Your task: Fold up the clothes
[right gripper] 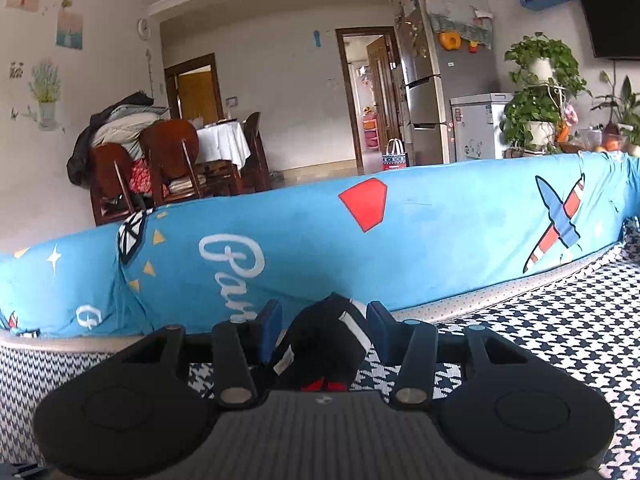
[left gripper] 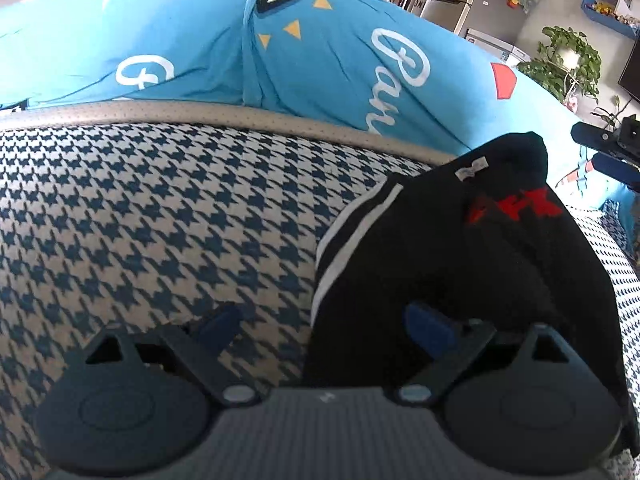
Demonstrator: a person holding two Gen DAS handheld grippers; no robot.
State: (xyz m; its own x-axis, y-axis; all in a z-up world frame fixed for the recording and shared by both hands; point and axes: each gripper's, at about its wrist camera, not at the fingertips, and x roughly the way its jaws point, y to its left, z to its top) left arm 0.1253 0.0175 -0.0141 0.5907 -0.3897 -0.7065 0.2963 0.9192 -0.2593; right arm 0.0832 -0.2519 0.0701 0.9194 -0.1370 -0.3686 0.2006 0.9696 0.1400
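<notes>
A black garment (left gripper: 448, 248) with white stripes, a red print and a small white label lies bunched on the houndstooth sofa seat (left gripper: 160, 216). My left gripper (left gripper: 324, 322) hovers low over the garment's near left edge with its jaws wide apart. One fingertip (left gripper: 426, 326) is above the black cloth and the other is above the seat. In the right wrist view a raised fold of the black garment (right gripper: 324, 340) stands between the blue pads of my right gripper (right gripper: 324, 328). Those pads sit apart and are not squeezing the cloth.
A blue printed cover drapes the sofa back (left gripper: 320, 52) just behind the garment. Beyond it are a dining table with chairs (right gripper: 172, 160), a fridge (right gripper: 428, 92) and potted plants (right gripper: 540, 92). More houndstooth seat (right gripper: 540, 344) stretches to the right.
</notes>
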